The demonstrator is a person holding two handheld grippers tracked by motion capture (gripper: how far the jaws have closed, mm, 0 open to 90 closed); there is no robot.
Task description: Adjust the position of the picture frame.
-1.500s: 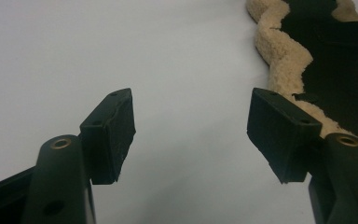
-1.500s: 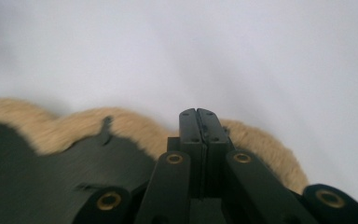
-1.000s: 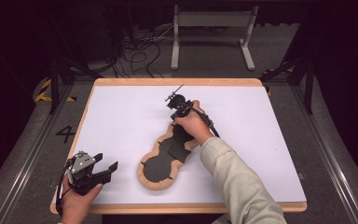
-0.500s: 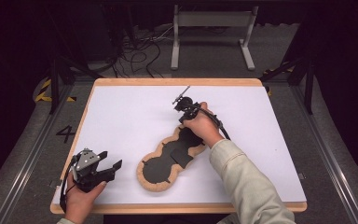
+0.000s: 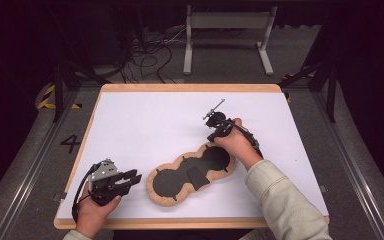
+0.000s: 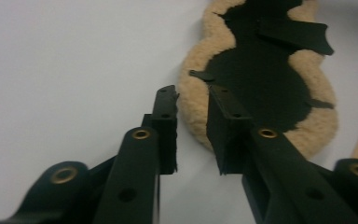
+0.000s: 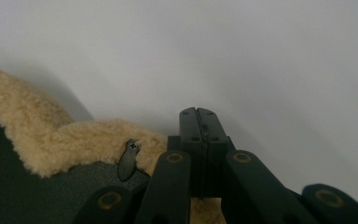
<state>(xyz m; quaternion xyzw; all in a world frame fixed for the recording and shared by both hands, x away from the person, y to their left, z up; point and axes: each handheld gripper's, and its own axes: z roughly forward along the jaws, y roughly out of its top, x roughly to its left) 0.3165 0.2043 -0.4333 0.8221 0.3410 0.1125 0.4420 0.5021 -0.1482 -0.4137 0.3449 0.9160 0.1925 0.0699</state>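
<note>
Centrally, a flat peanut-shaped pad of black fabric edged with tan fleece (image 5: 190, 175) lies on the white tabletop (image 5: 145, 125), toward the near edge and a little right of the middle, its long axis running from near-left to far-right. Small black tabs (image 6: 200, 74) project inward from the fleece border, and one larger black flap (image 5: 196, 175) sits at the waist of the shape. In the right gripper view one such tab (image 7: 128, 161) bears a cross-head screw and rests on the fleece edge.

Right gripper (image 5: 214, 120): held in the person's right hand (image 5: 237, 142), which rests at the far-right end of the pad. The gripper points away over bare white surface just beyond the fleece rim. Its two black jaws are pressed flat together with nothing visible between them, as the right gripper view shows. A thin metal rod (image 5: 219, 104) sticks up from its top.

Left gripper (image 5: 130, 177): held in the person's left hand (image 5: 95, 212) near the front-left corner of the table, just beside the near-left end of the pad and pointing toward it. Its jaws stand spread with a clear gap; in the left gripper view the fleece edge lies just ahead of the tips, not touching as far as can be told.

Surroundings: a light wooden border (image 5: 190, 88) frames the white surface; a pale beige sleeve (image 5: 285, 205) covers the right forearm; dark floor with cables (image 5: 150, 55) and a grey metal stand (image 5: 227, 30) lies beyond the table.
</note>
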